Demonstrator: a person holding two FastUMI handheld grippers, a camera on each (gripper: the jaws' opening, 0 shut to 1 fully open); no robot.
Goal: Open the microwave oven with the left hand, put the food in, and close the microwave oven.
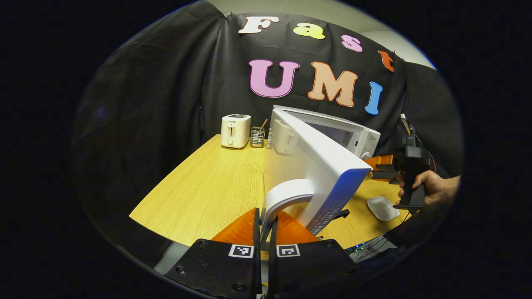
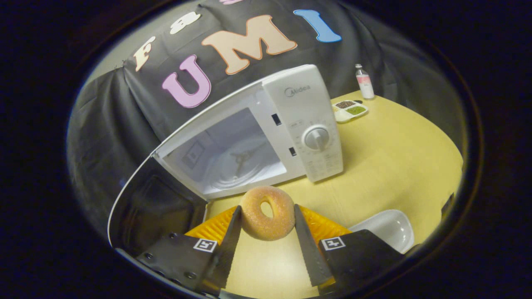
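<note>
Two grippers busy | left gripper (image 1: 266,232) pinching the door handle (image 1: 286,197), microwave (image 2: 305,124) door wide open | right gripper (image 2: 267,224) clamped on the donut (image 2: 268,218), just outside the cavity | Midea logo on panel, toaster (image 1: 235,131) reads SUPOR

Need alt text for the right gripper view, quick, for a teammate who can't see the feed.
The right gripper holds a sugared doughnut between its fingers, in front of the open white microwave with its door swung out to the left. A white dish lies on the wooden table at lower right.
</note>
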